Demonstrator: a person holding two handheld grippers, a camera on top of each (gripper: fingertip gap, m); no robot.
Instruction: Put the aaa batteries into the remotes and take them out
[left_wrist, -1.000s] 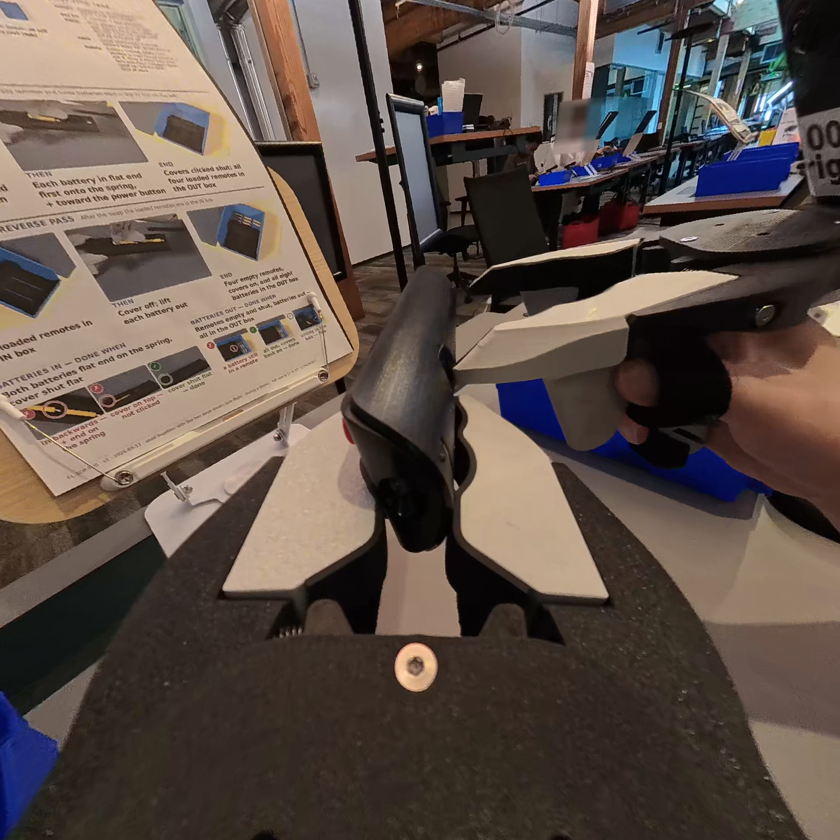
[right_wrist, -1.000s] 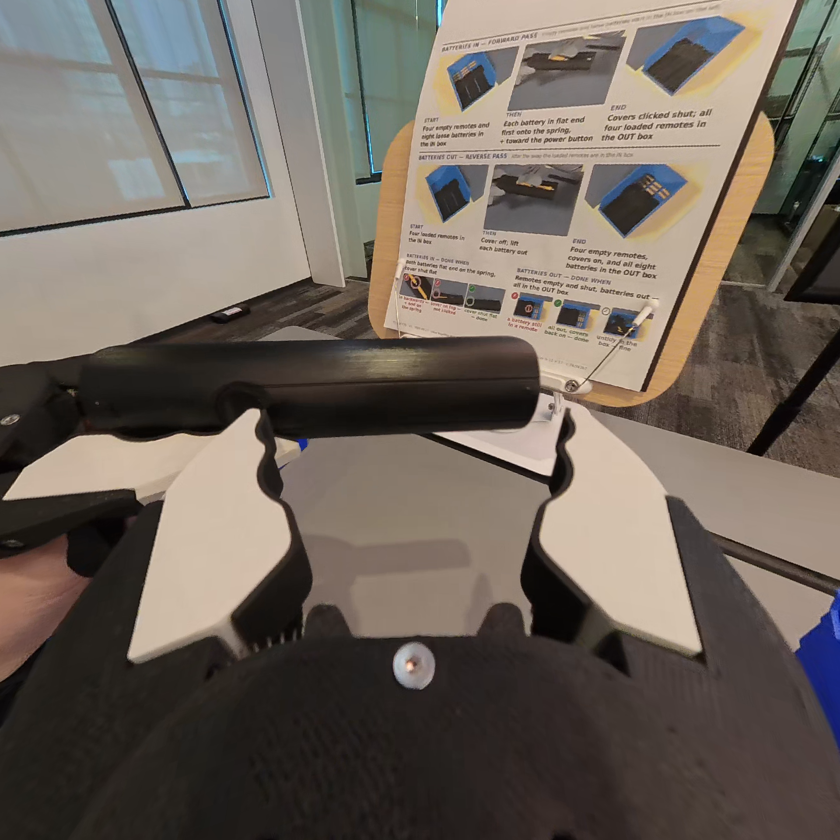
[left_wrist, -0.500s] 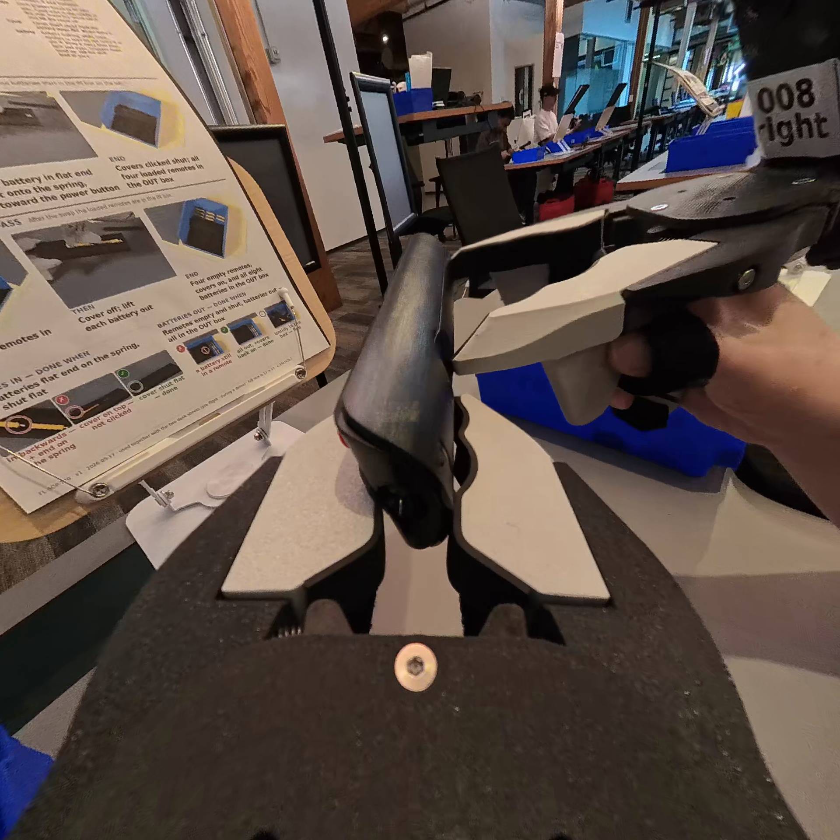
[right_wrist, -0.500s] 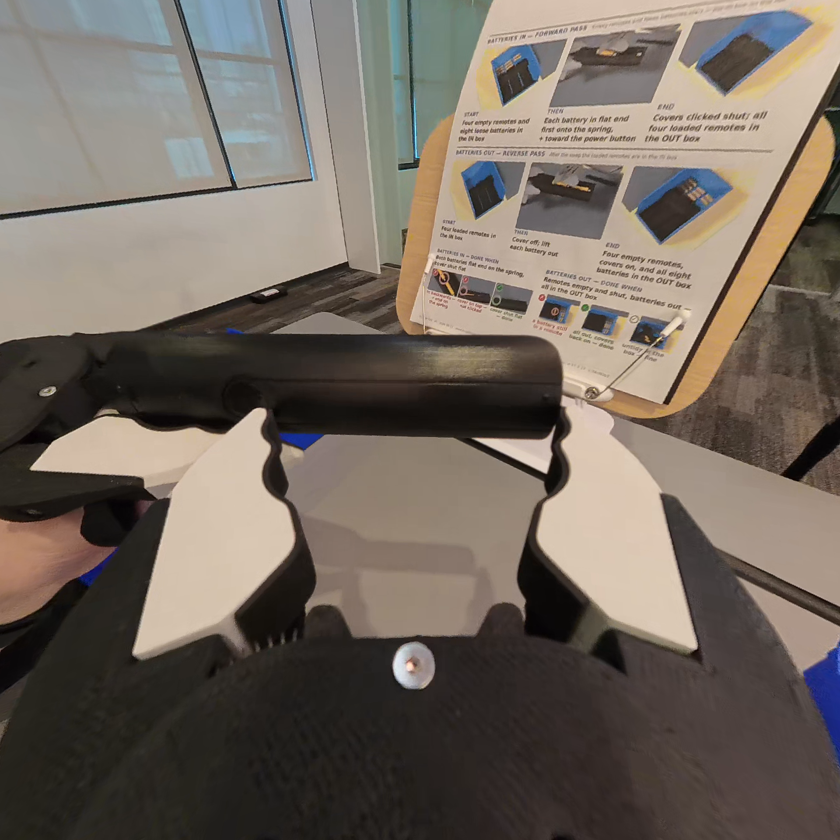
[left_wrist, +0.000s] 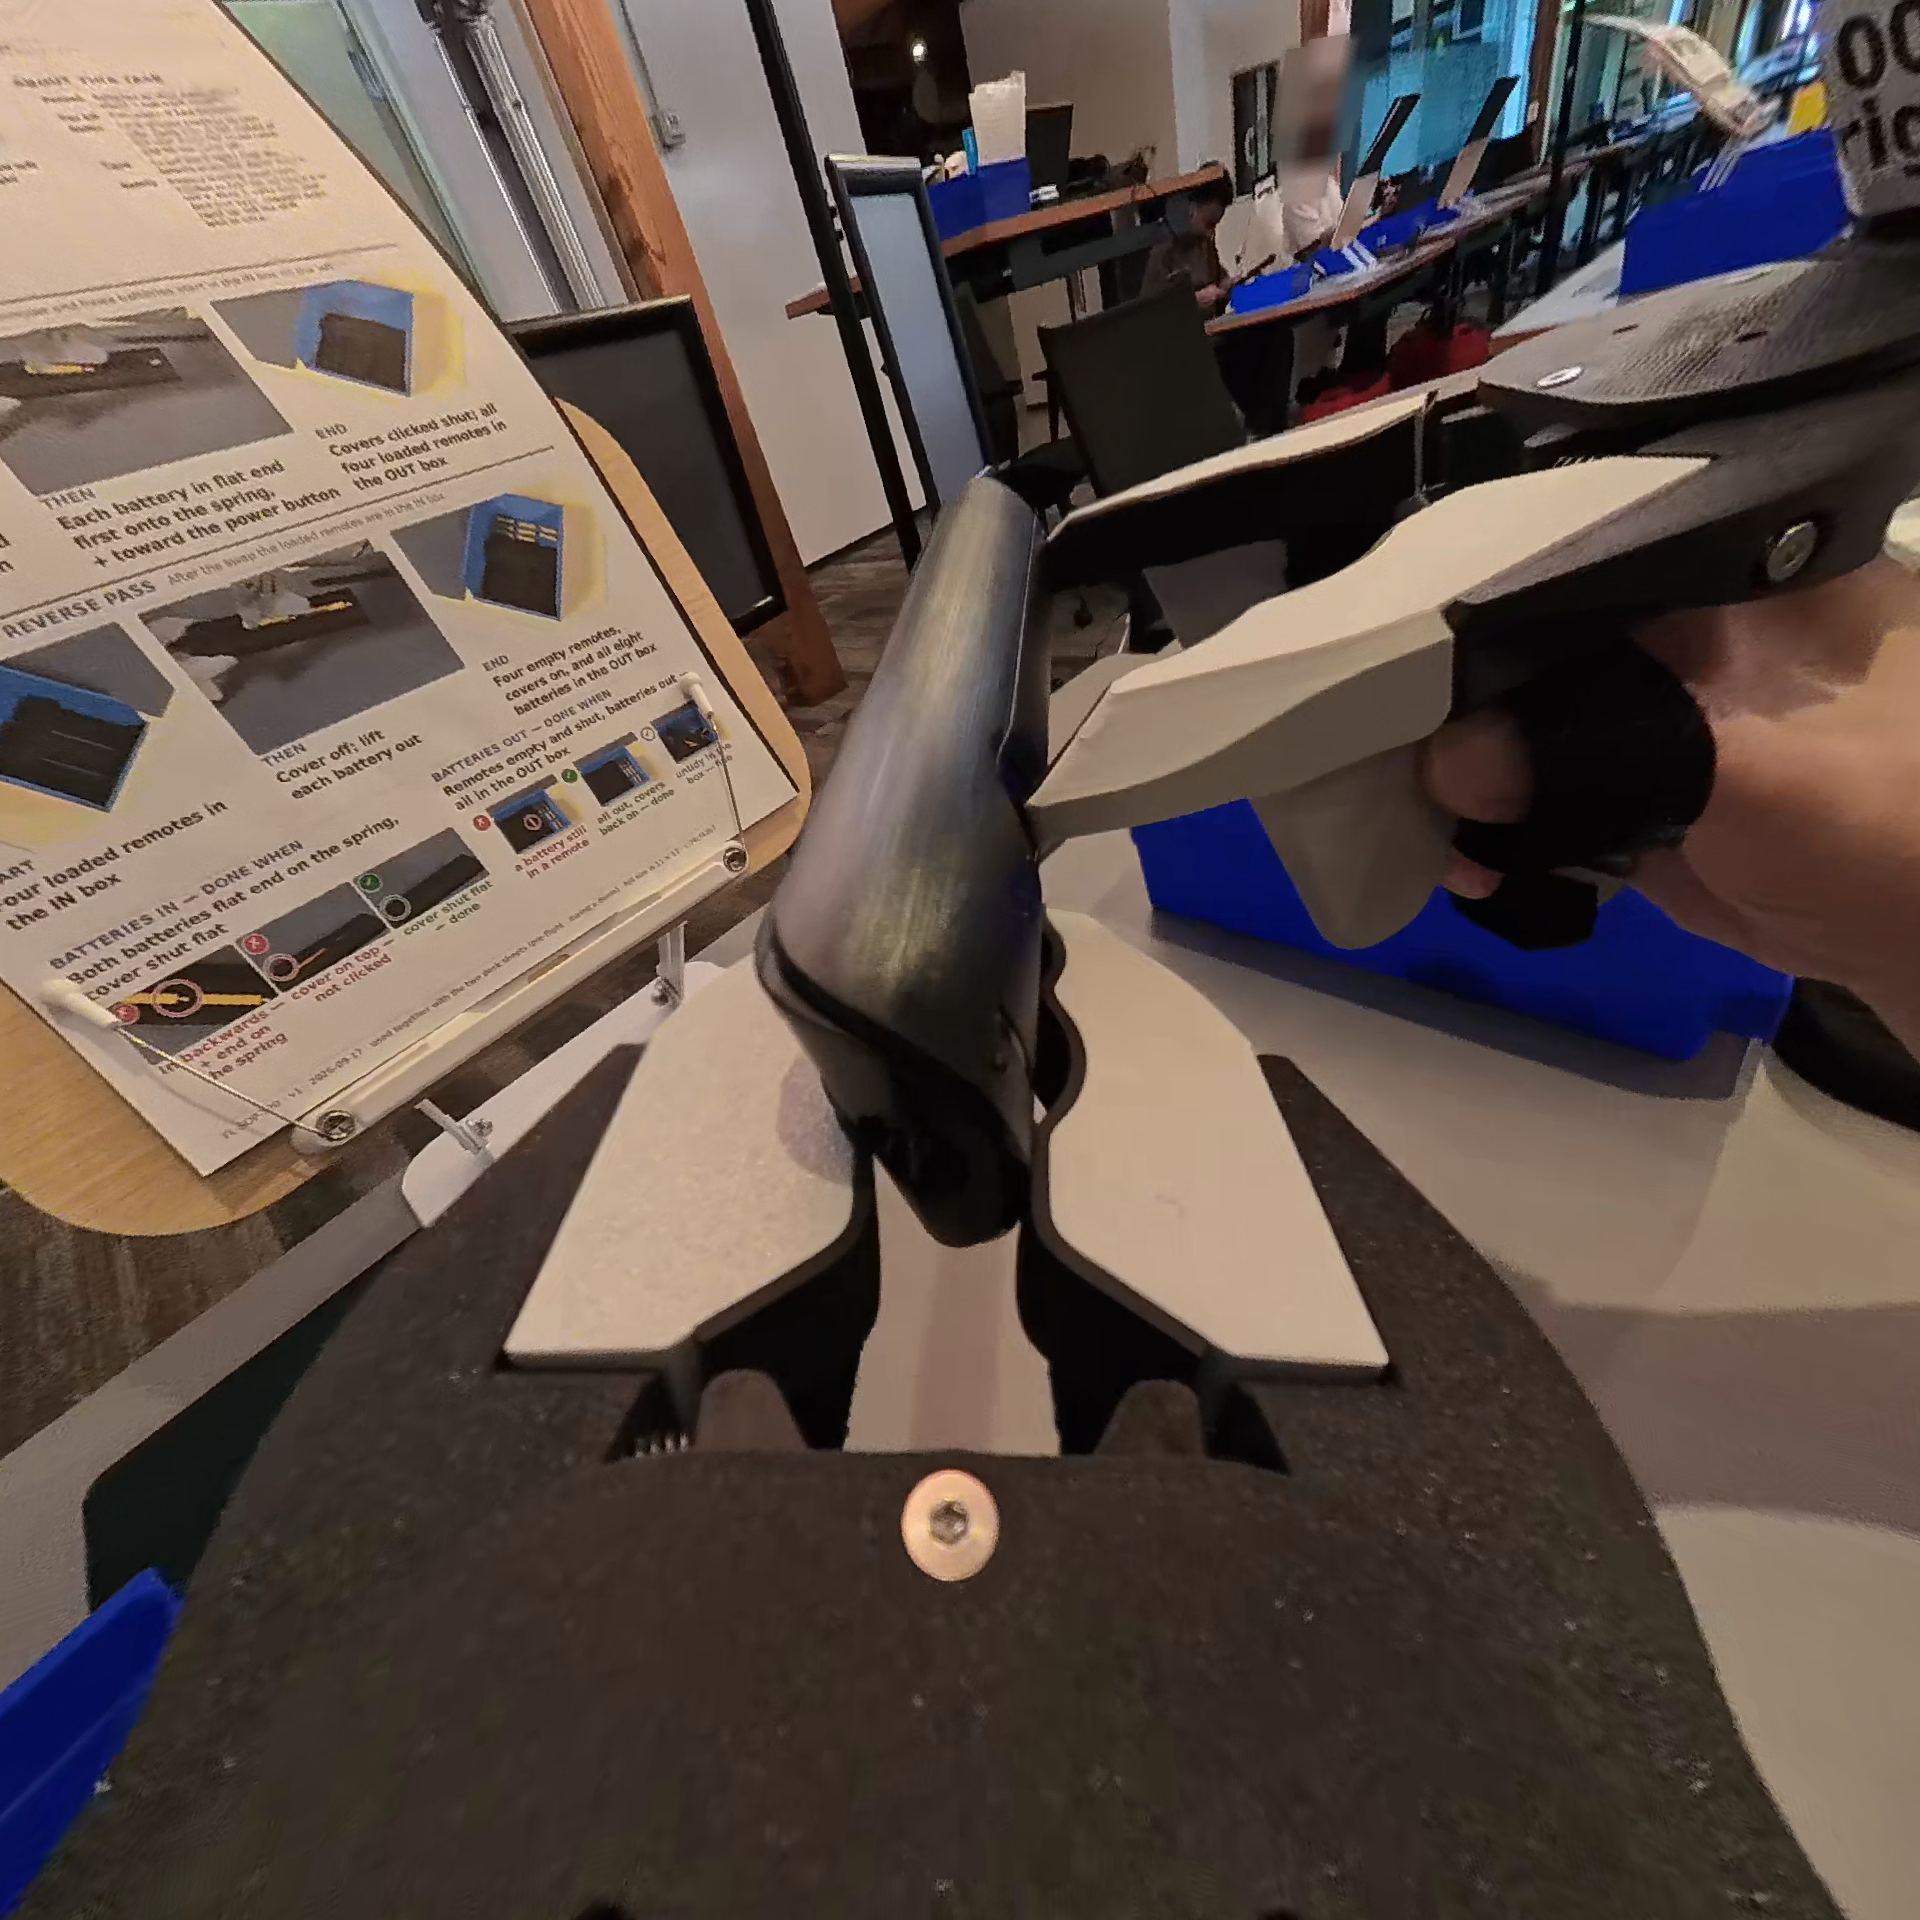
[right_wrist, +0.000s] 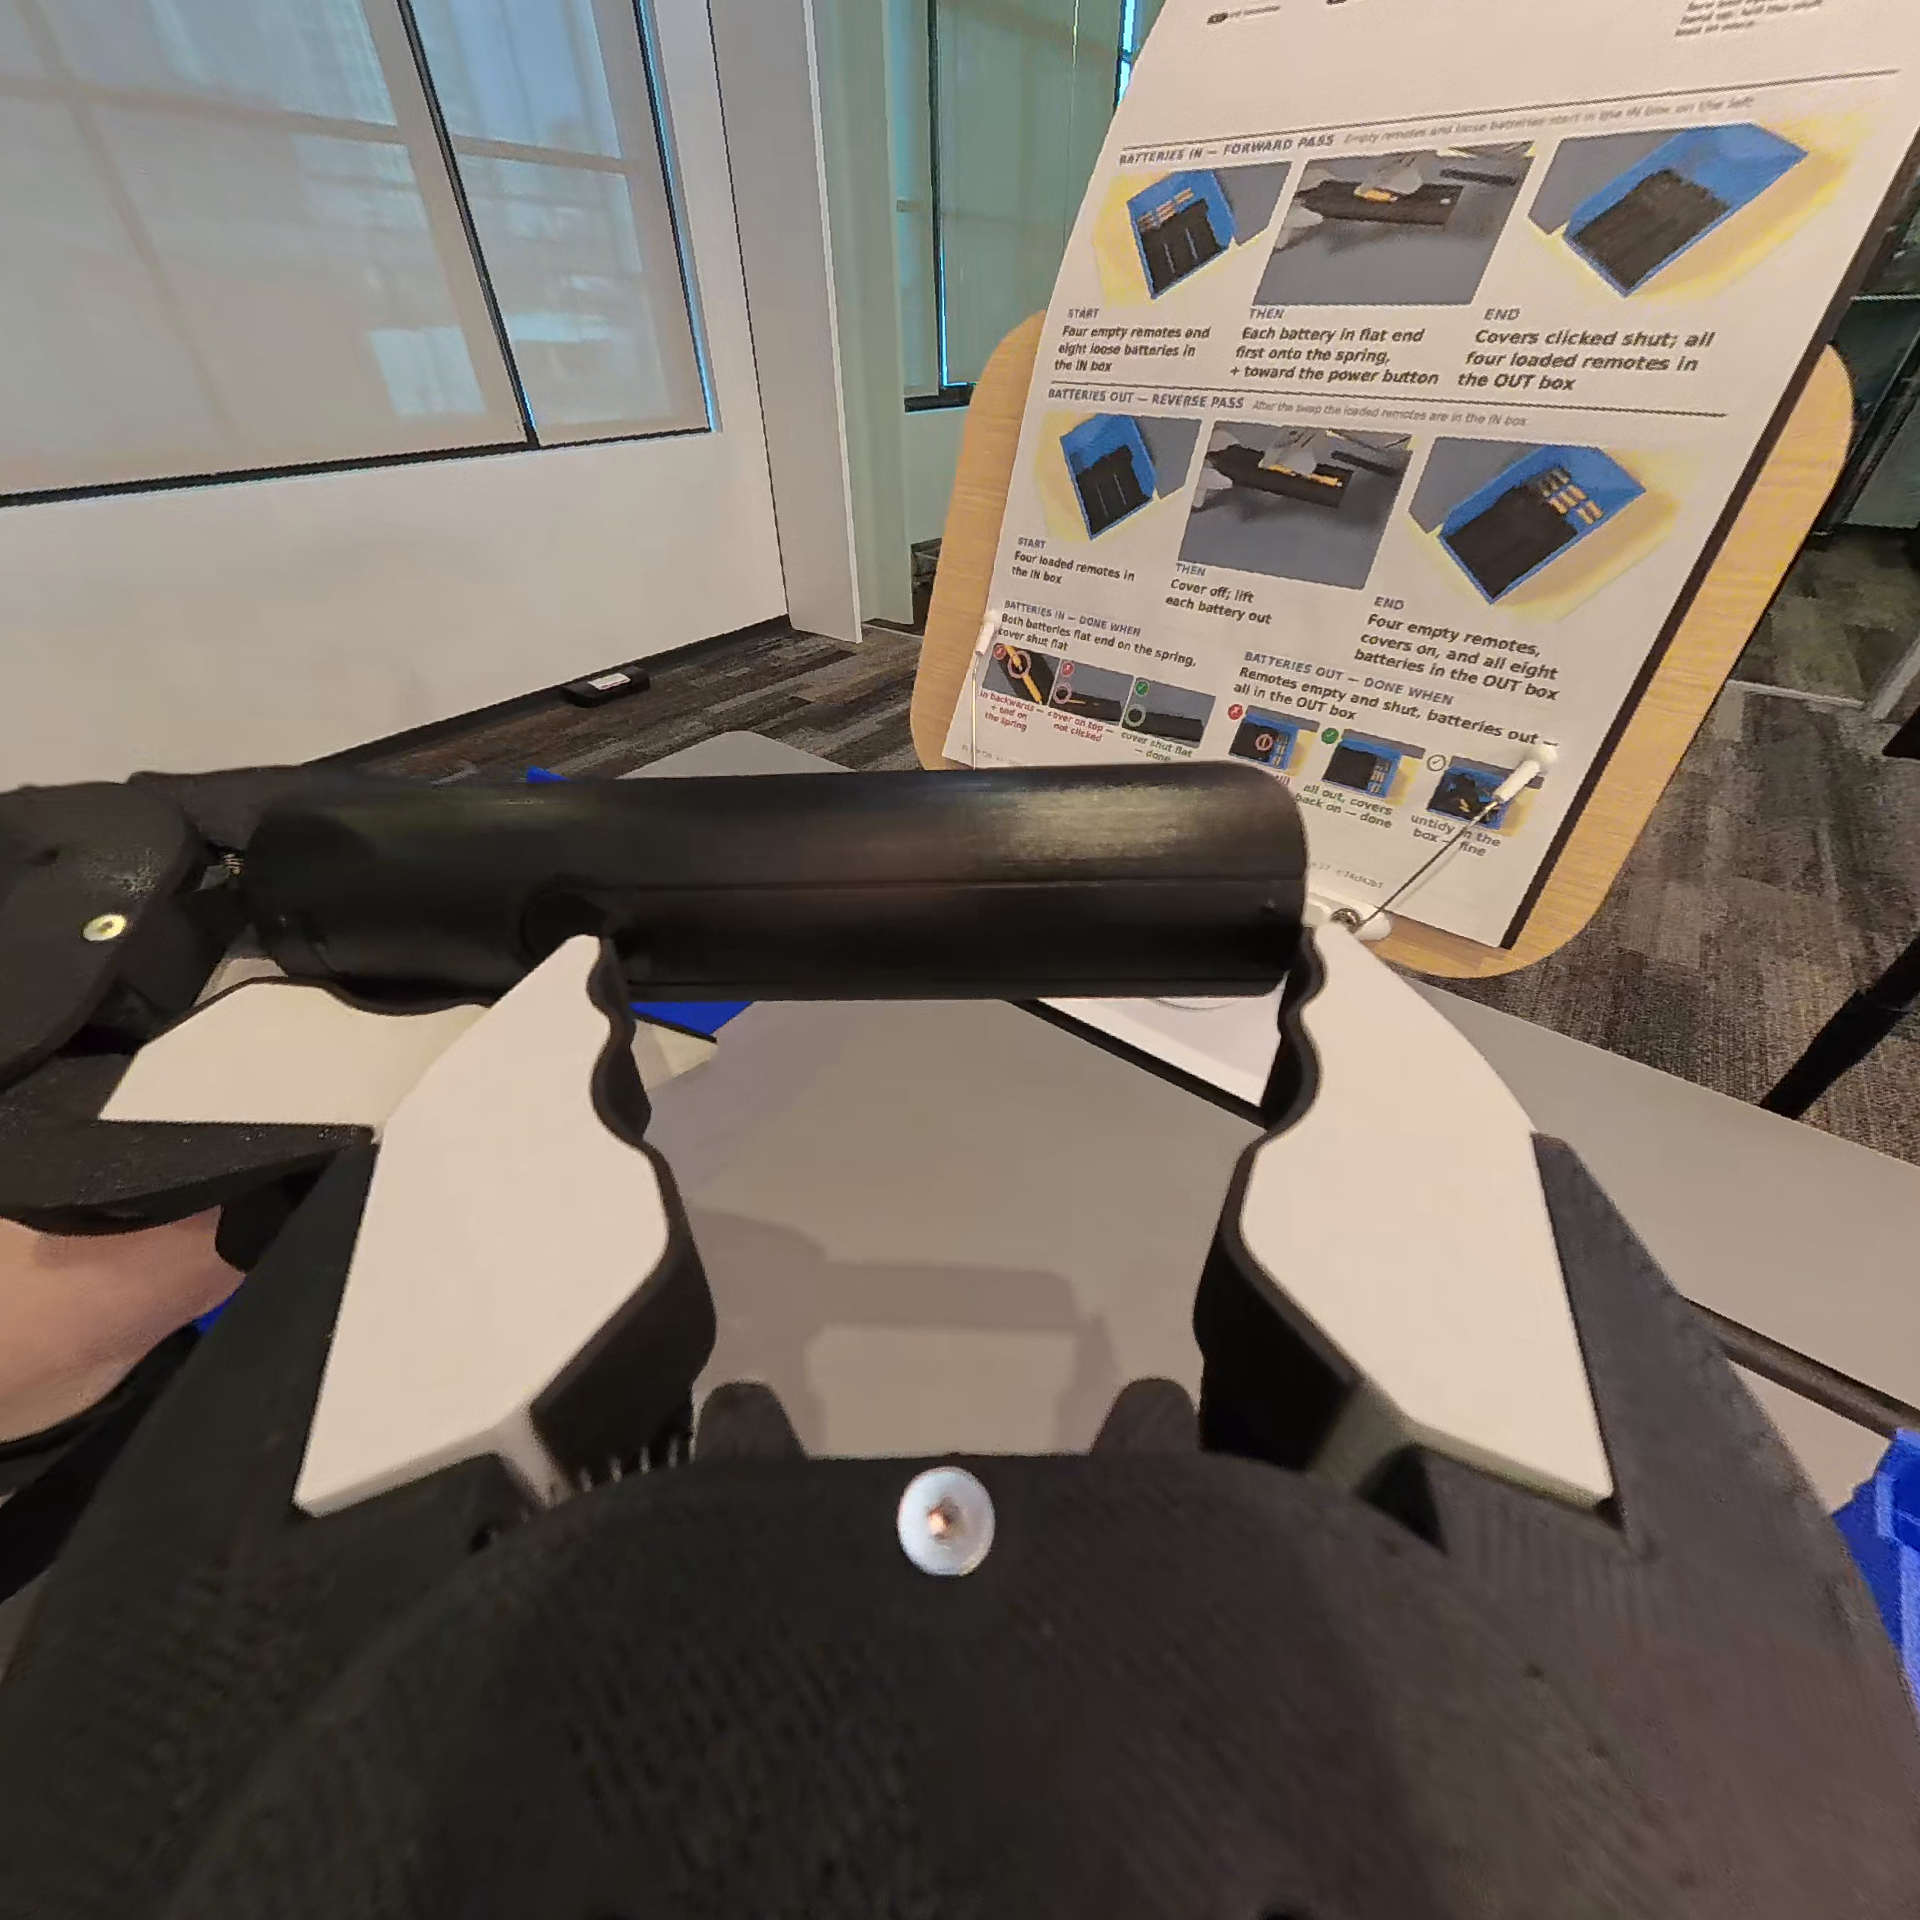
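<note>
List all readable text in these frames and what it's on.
Wording not quoted here; what carries it:
Instruction sheet on the wooden board: printed headings and captions, legible in both views; fine print at the bottom too small.
White tag, top right of the left wrist view: print cut off by the frame.
Remote: no markings visible.

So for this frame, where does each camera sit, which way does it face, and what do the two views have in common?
Left wrist view: on the left gripper, looking along its fingers, shut on the remote's end; right gripper and a hand enter from the right.
Right wrist view: on the right gripper, facing the instruction sheet; the remote lies crosswise between its fingertips.
Shared: remote, instruction sheet, grey table.
</note>
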